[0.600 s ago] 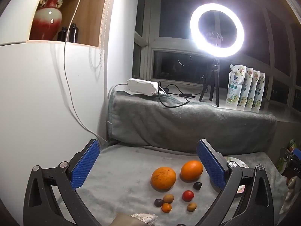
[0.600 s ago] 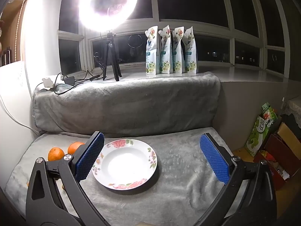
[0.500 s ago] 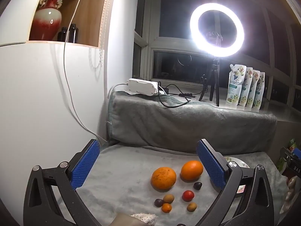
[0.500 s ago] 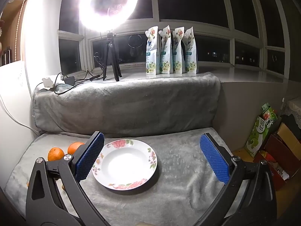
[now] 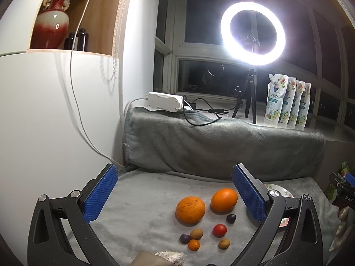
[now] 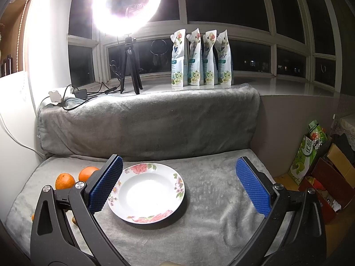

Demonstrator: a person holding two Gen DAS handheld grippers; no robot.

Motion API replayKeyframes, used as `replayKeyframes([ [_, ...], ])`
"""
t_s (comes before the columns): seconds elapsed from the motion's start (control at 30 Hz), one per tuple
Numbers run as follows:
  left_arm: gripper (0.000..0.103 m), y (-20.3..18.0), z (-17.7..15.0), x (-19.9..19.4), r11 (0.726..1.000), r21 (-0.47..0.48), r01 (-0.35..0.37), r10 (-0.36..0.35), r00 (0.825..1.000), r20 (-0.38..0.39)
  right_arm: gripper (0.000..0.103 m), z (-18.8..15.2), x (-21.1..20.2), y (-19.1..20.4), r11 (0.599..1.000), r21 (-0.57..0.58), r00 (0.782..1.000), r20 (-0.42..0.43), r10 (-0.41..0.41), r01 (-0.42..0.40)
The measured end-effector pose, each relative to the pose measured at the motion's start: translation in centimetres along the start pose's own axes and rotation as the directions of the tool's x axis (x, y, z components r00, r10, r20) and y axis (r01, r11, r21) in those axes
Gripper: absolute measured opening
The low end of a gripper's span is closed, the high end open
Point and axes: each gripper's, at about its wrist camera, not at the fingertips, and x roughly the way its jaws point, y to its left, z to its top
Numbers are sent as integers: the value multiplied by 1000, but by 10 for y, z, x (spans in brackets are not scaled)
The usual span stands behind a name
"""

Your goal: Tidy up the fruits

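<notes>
Left gripper [image 5: 175, 190] and right gripper [image 6: 178, 184]: both spread wide, holding nothing. 2 oranges [image 5: 190, 209] plus 6 small fruits [image 5: 219, 230] loose on grey blanket [image 5: 144, 201]; plate [image 6: 147, 194] bare. Risk: round fruit rolling off soft blanket if nudged.

My left hand-held gripper [image 5: 175, 190] is spread wide, its two blue ribbed pads [image 5: 101, 196] well apart with nothing between them, black finger arms running back toward the near edge of the view. It hangs level, pointing forward and slightly down. My right hand-held gripper [image 6: 178, 184] is spread just as wide, blue pads [image 6: 253, 185] parted and gripping nothing, also aimed forward and a little downward. Neither gripper touches anything.
</notes>
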Motion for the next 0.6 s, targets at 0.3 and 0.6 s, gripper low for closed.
replayKeyframes([
  [0.3, 102, 0, 1, 0, 1000, 0, -1, 1, 1000, -1, 103, -2, 1, -1, 1000, 2, 1000, -5, 2, -2],
  [0.6, 102, -1, 0, 0, 1000, 0, -1, 1, 1000, -3, 103, -3, 2, -3, 1000, 5, 1000, -9, 4, -4],
])
